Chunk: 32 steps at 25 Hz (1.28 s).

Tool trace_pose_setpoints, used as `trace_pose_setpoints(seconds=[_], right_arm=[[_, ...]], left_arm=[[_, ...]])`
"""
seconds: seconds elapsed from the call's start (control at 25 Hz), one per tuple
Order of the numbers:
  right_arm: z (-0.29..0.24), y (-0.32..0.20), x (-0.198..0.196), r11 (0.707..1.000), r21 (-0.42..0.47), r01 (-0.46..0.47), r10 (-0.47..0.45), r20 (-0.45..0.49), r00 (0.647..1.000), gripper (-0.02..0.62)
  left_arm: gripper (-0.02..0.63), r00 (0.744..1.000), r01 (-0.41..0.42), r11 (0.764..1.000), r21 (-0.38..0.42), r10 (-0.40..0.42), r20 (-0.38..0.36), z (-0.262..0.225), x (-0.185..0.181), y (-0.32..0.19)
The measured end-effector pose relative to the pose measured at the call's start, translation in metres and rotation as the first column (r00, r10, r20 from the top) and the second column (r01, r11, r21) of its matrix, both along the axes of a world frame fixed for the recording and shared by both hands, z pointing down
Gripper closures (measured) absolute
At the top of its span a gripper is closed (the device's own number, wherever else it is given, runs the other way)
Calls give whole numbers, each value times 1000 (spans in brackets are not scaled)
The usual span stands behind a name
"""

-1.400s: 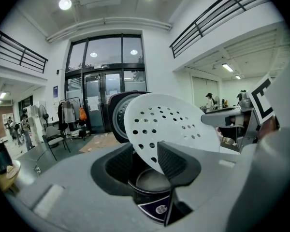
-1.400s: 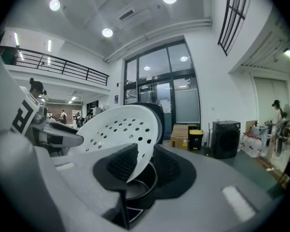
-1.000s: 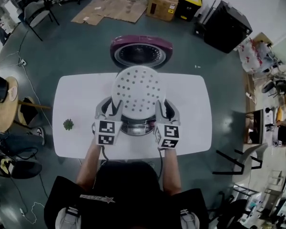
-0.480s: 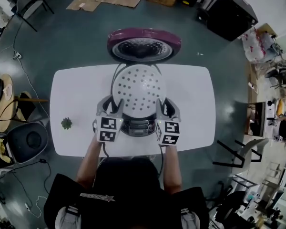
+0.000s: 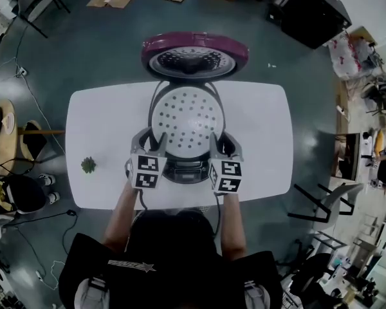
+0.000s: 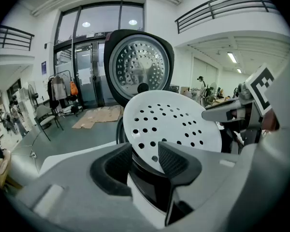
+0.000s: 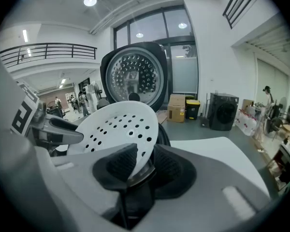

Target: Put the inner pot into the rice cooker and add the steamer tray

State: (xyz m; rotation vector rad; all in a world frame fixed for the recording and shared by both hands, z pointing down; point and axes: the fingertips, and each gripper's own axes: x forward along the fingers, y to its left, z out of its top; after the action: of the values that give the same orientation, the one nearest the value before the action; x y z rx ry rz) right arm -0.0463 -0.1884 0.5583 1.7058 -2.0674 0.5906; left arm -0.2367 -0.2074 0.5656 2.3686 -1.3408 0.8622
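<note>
1. The white worktop (image 5: 257,140) lies under both tongs, and the rice cooker (image 5: 186,170) stands on it directly between them.
2. The cooker's lid (image 5: 194,53) stands open beyond the tongs.
3. The steamer tray (image 5: 186,121), white and perforated, hangs between the two tongs over the cooker's mouth. It is tilted, with its far edge higher. It hides the opening, so I cannot confirm the inner pot is seated.
4. My left tongs (image 6: 145,161) are partly closed, pinching the tray's near-left rim.
5. My right tongs (image 7: 142,166) are likewise partly closed, with the near-right rim clamped between their pads.
6. I judge this to be the last step, seating the tray. Next I should level it, lower both sides evenly until the rim rests on the cooker, then release both tongs and back out clear of the lid.
</note>
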Motion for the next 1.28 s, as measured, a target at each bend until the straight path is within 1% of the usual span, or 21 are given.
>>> trace_pose_setpoints(seconds=[0.16, 0.48, 0.6, 0.72, 0.8, 1.0, 1.12, 1.28], right_arm=[[7, 0, -1, 999, -36, 5, -4, 9, 1000, 483], [17, -1, 5, 995, -97, -5, 6, 9, 1000, 480], [18, -2, 4, 994, -111, 2, 0, 12, 1000, 462], [19, -1, 1, 993, -118, 8, -5, 21, 1000, 451], [21, -2, -1, 992, -122, 13, -9, 28, 1000, 438], [24, -2, -4, 993, -121, 17, -9, 68, 998, 407], [20, -1, -4, 994, -108, 19, -11, 72, 997, 400], [19, 1, -5, 995, -99, 13, -6, 74, 997, 385]], left_arm=[[425, 1000, 1, 1000, -13, 0, 13, 6, -1, -2], [423, 1000, -11, 999, -31, 11, 12, 11, 5, -5], [423, 1000, -8, 1000, -29, 8, 3, 11, 7, -6], [423, 1000, -6, 1000, -24, 6, 2, 11, 6, -5], [389, 1000, -15, 999, -28, 15, 9, 13, 6, -5], [385, 1000, -25, 999, -32, 25, 0, 16, 9, -6], [347, 1000, -22, 999, -44, 22, -6, 15, 9, -3], [344, 1000, -26, 999, -44, 25, -6, 15, 8, 2]])
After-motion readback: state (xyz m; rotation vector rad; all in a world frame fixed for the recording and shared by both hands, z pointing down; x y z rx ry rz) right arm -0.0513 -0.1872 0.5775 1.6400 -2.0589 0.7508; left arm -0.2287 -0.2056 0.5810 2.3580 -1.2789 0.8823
